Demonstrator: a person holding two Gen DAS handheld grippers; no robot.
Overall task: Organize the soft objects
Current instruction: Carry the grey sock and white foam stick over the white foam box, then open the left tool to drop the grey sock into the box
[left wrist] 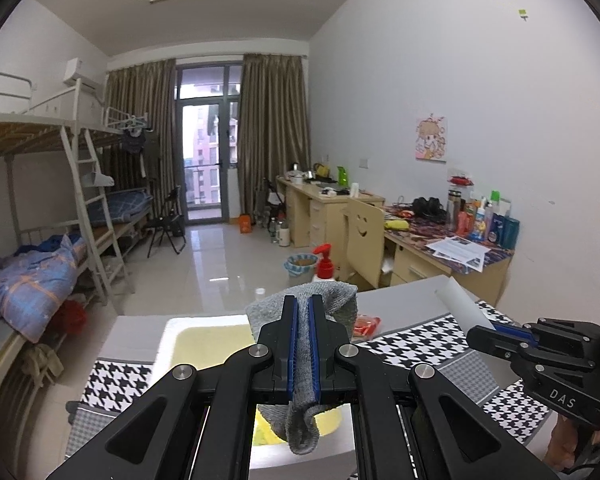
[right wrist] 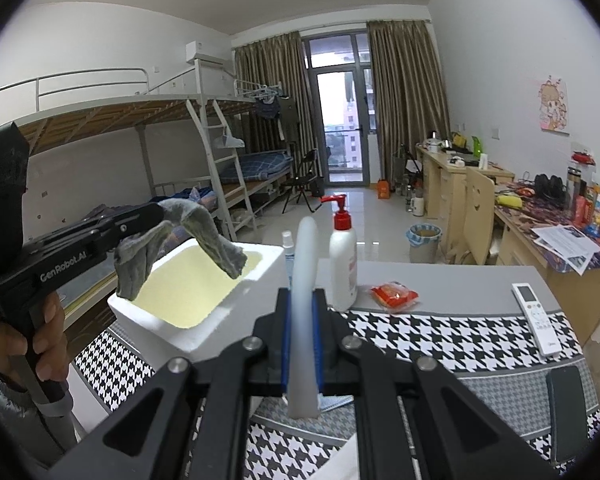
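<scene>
Here, taking the white foam box (right wrist: 204, 300) as landmark, the left gripper (right wrist: 158, 210) hangs at its left rim, fingers clenched on a grey sock (right wrist: 204, 232) that droops over the yellow-lined hollow. Right of the box, the right gripper (right wrist: 302, 300) pinches a white foam sheet (right wrist: 302, 272) edge-on. Further right on the checked surface (right wrist: 440, 336) stand a pump bottle (right wrist: 343, 264), a red packet (right wrist: 394, 294) and a remote (right wrist: 534, 314).

Sock (right wrist: 180, 236) above box (right wrist: 204, 292).
</scene>
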